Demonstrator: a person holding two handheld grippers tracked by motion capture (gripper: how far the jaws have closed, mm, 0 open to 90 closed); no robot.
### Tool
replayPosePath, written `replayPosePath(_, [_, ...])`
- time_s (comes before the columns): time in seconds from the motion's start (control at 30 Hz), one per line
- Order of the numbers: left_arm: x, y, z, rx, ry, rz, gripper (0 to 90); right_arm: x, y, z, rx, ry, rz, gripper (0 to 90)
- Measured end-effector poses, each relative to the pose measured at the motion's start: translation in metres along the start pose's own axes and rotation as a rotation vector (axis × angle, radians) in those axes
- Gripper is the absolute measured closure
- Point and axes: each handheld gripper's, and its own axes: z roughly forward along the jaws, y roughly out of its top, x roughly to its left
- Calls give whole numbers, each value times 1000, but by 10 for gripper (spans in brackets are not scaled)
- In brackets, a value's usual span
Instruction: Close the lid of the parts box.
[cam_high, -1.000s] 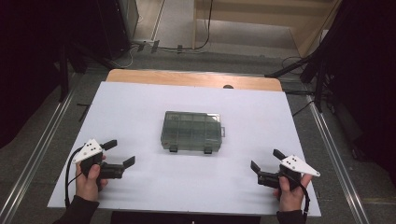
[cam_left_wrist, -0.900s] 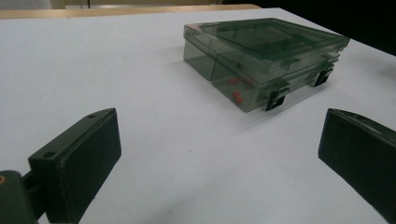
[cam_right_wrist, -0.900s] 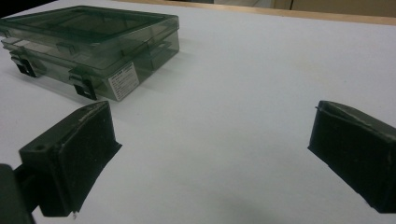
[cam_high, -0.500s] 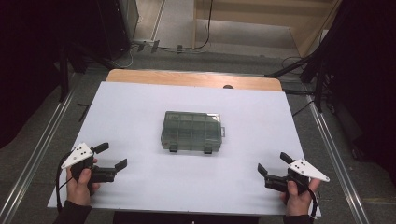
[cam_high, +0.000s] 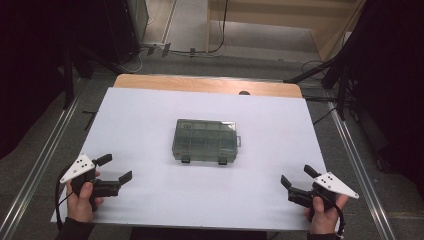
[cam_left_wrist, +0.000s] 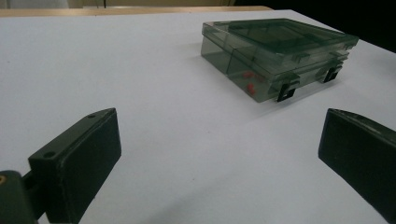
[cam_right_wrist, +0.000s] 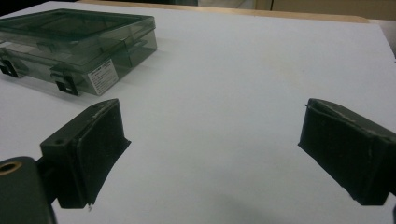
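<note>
Black jaws of the left gripper (cam_high: 114, 168) stand spread wide with nothing between them, at about eight o'clock on the white table (cam_high: 150, 120), held in the person's left hand (cam_high: 82, 197). The right gripper (cam_high: 296, 177) sits at about four o'clock in the right hand (cam_high: 325, 215), its jaws likewise spread and empty. Both point toward the middle of the table, well apart from the box (cam_high: 205, 141) lying flat there. It is a smoky see-through plastic case with its lid closed and two dark latches on its six o'clock side. Through the wall, the left gripper view shows a few small red pieces (cam_left_wrist: 250, 83) inside; the dividers are faint.
</note>
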Motion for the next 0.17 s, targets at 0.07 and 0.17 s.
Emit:
replayPosePath(0.07, [0,0,0,2,3,-1,0,1,0,0,2,3,5,75])
replayPosePath(0.17, [0,0,1,13,18,-2,0,1,0,0,2,1,-1,87])
